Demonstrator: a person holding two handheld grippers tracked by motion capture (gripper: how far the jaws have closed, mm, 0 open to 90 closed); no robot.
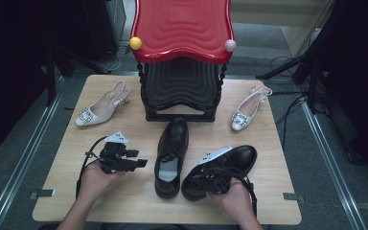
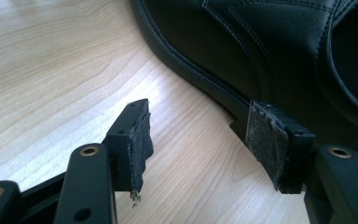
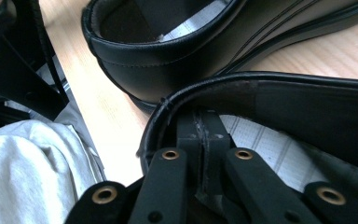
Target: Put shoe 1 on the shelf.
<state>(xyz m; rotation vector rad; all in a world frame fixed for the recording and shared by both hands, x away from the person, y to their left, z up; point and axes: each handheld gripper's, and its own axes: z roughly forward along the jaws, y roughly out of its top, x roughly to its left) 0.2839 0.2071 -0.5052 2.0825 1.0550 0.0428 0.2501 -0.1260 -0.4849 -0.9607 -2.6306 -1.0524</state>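
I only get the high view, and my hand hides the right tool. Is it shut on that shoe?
Observer: The right tool is shut, tips at the right shoe collar. Whether leather is between them, I cannot tell.
Operator: And the left tool?
Observer: The left tool is open, with only table between its pads.
Operator: Near the middle shoe?
Observer: One pad sits right beside the middle shoe sole, at the heel step.

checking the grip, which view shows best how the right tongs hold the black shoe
The right gripper view: the right tongs sit shut on the heel rim of the right black shoe. The high view shows the whole shoe, but the hand hides the grip. The left gripper view shows the other black shoe.
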